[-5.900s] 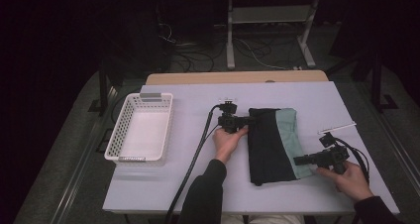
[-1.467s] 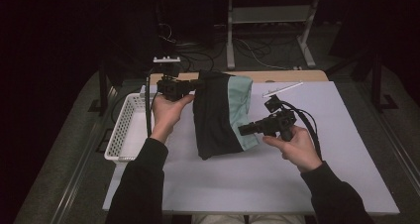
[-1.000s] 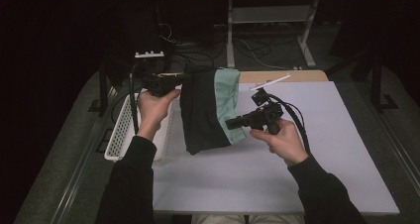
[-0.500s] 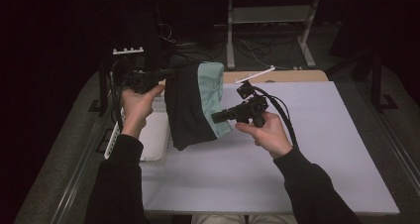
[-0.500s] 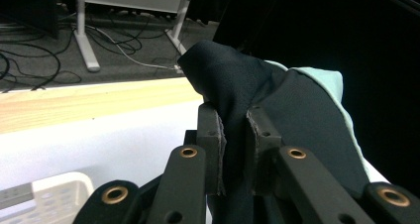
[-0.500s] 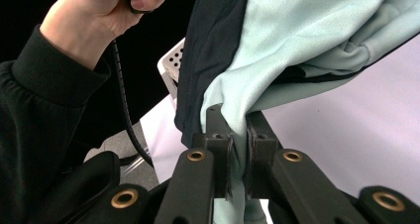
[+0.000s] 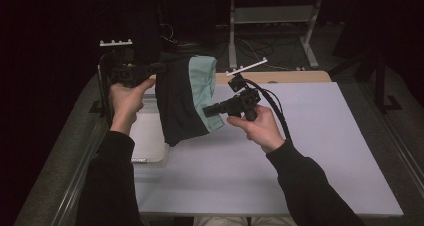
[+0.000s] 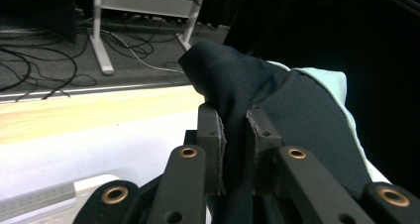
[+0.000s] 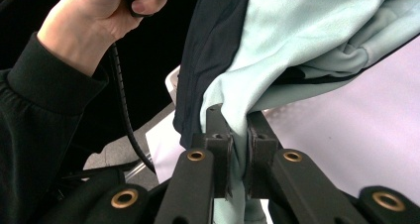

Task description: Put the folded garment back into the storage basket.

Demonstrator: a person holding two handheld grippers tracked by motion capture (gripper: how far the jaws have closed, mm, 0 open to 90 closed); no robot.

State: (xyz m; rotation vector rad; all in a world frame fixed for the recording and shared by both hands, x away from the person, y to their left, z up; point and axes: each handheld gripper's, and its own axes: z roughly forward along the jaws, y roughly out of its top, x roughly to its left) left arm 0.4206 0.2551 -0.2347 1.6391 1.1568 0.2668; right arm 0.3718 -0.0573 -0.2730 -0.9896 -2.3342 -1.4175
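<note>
A folded garment (image 7: 186, 97), black outside with a pale mint lining, hangs in the air above the table's left side. My left gripper (image 7: 159, 66) is shut on its black upper corner (image 8: 233, 110), the cloth pinched between the pads. On the other side my right gripper (image 7: 206, 111) is shut on the mint edge (image 9: 237, 120). The garment's lower end dangles over the white basket (image 7: 147, 136). In the right gripper view the person's left hand (image 9: 99, 16) is above left, holding the other gripper.
The white table (image 7: 310, 151) stretches out to the right. A wooden strip (image 7: 280, 77) runs along its far edge. Beyond it stand a metal stand (image 7: 270, 21) and floor cables. A white marker bar (image 7: 246, 66) sticks up from the right gripper.
Both hands have carried the hanging garment further left and a little up, from over the table's middle to above the basket. Both grips have stayed the same.
</note>
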